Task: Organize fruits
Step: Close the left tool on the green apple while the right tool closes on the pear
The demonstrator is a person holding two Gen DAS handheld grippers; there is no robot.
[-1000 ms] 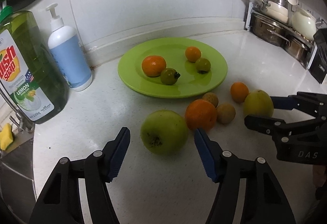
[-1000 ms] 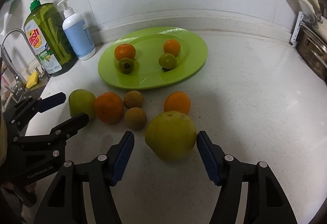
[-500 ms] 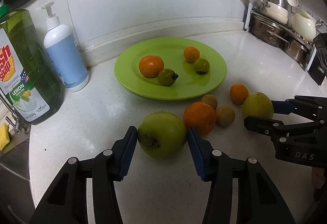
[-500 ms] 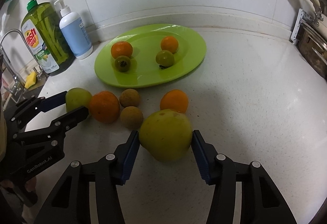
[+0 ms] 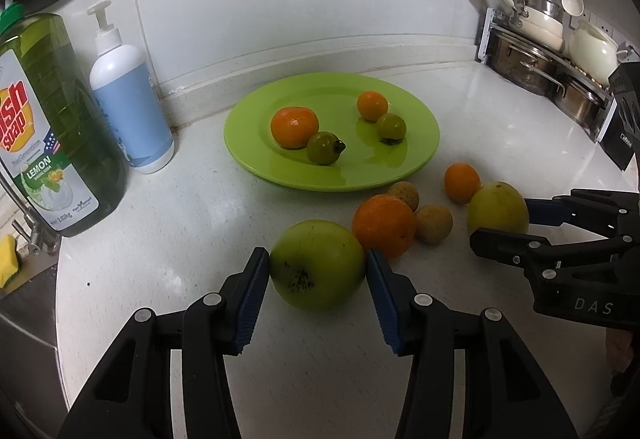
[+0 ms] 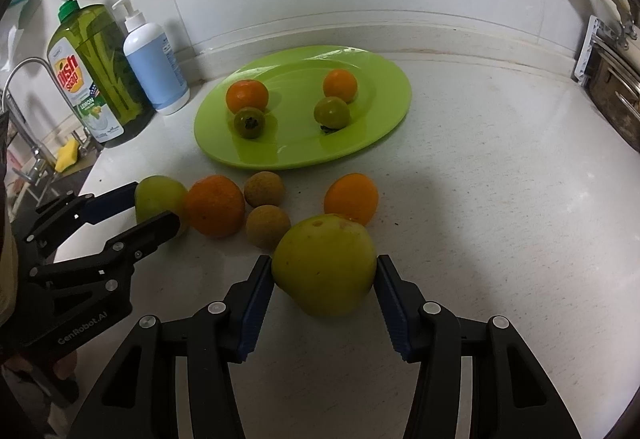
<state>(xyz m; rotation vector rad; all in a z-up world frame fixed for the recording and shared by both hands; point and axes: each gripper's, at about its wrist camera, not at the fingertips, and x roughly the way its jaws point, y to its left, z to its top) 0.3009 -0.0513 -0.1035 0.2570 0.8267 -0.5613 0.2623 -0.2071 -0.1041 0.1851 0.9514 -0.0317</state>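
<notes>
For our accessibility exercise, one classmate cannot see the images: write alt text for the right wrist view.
The right hand-held gripper is shut on a large yellow-green fruit on a white counter. Beyond it lie two oranges and two small brown fruits, then a green plate holding four small fruits. At left, the left hand-held gripper clamps a green apple.

The right tongs [image 6: 324, 271] are pressing their blue pads [image 6: 256, 303] against both sides of a yellow-green fruit [image 6: 325, 263] sitting on the white bench [image 6: 500, 199]. Just behind it an orange [image 6: 351, 199] and two brown fruits [image 6: 267, 225] are lying. At the left, the left tongs [image 6: 154, 209] are closing around a green apple [image 6: 158, 197], which is touching a big orange [image 6: 215, 205]. Farther back, a green plate [image 6: 384, 87] is carrying two oranges and two green fruits.
</notes>
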